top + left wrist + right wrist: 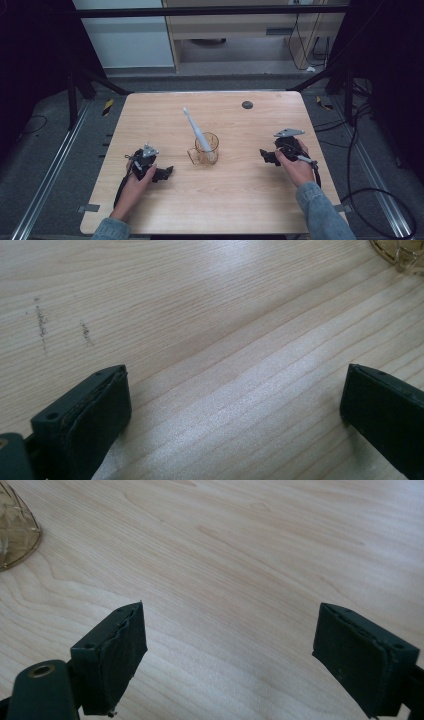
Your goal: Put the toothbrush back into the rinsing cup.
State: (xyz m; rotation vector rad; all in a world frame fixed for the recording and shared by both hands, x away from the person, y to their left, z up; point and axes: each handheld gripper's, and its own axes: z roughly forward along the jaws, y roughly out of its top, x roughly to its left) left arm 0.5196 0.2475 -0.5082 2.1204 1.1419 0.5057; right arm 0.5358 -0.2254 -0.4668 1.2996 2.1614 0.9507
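at the centre of the high view, the glass mug point(206, 148) stands upright on the wooden table point(240, 200), with the electric toothbrush point(196, 131) leaning in it, head up and tilted toward the upper left of the frame. i read the placement step as complete: the toothbrush rests inside the mug with no support from either tool. the left gripper point(163, 173) lies low at the lower left, held by my left hand point(137, 177), well apart from the mug. the right gripper point(264, 155) sits at the right of the frame in my right hand point(295, 167), also clear of the mug.

moving to the left gripper view, the jaws stand wide apart over bare wood and hold nothing. the mug base point(400, 252) shows at the upper right corner, far from the jaws.

turning to the right gripper view, the jaws are likewise spread wide with nothing between them. the mug point(15, 527) shows at the upper left edge.

remaining work, in my judgement: none on the toothbrush itself; both tools appear parked.
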